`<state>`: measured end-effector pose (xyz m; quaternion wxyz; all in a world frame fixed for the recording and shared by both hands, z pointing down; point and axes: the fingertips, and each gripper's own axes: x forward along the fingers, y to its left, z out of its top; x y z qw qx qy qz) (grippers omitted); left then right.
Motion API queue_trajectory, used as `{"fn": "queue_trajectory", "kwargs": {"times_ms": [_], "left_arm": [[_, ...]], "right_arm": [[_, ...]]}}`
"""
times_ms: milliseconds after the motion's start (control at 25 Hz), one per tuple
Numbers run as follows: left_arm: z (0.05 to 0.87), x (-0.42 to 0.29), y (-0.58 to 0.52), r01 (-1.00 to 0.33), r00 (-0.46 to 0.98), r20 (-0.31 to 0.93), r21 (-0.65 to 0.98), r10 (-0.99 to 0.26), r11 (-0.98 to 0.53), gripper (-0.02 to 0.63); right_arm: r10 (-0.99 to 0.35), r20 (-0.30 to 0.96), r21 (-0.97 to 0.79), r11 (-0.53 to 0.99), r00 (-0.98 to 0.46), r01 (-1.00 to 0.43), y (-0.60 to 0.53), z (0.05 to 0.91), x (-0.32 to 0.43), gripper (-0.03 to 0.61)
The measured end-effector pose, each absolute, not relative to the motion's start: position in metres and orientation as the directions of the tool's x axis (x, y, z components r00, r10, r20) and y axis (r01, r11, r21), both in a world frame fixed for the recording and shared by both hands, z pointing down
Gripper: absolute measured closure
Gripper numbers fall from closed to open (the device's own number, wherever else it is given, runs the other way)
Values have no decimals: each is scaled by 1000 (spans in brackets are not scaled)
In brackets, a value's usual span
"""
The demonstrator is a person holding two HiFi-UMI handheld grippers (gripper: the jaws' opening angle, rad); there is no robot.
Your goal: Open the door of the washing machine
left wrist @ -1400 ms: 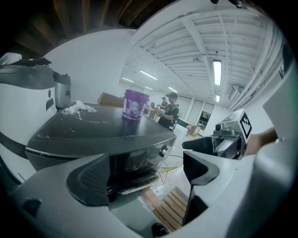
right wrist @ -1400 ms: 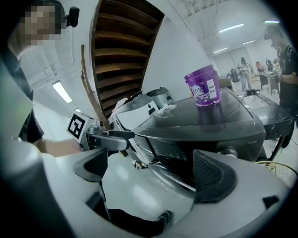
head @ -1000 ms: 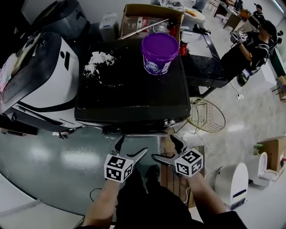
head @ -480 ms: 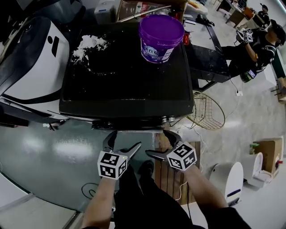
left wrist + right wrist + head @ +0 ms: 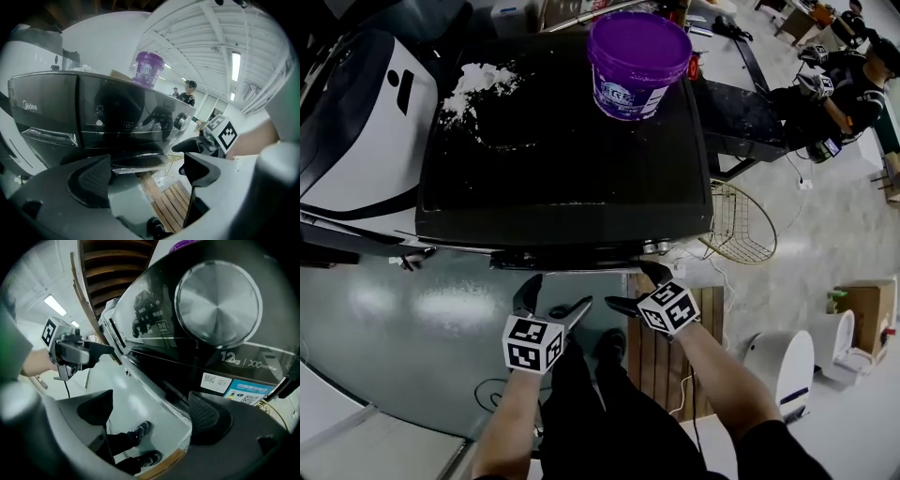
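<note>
The door of the washing machine lies at 1 o'clock just beyond the right gripper, seemingly nearer than the left gripper; both jaws stand apart and empty, the right's having just narrowed slightly.

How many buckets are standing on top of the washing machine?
1. The purple bucket stands on the washing machine, near the far right corner of its top; none seems hidden.
</note>
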<state>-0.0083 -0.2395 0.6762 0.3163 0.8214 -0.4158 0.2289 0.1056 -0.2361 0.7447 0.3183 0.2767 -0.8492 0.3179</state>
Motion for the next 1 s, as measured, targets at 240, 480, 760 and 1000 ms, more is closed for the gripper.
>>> {"fn": "queue_trajectory", "kwargs": {"times_ms": [240,480,760,1000], "left_arm": [[684,-7,-238,-818,560,652,338,-511,-465,103],[691,-12,-236,-816,560,668,343,-489,-466,103],[696,-20,-237,-815,562,675,354,-478,-458,103],[703,-20,-231,-812,565,686,364,-458,-456,103]], "right_arm": [[-237,767,-316,668,-596,-674,-246,765,106,97],[-195,825,-267,693,-531,-670,-253,788,106,163],[-276,878,-55,754,-392,-655,-259,807,119,360],[-305,900,51,784,-312,-619,-260,813,124,399]]}}
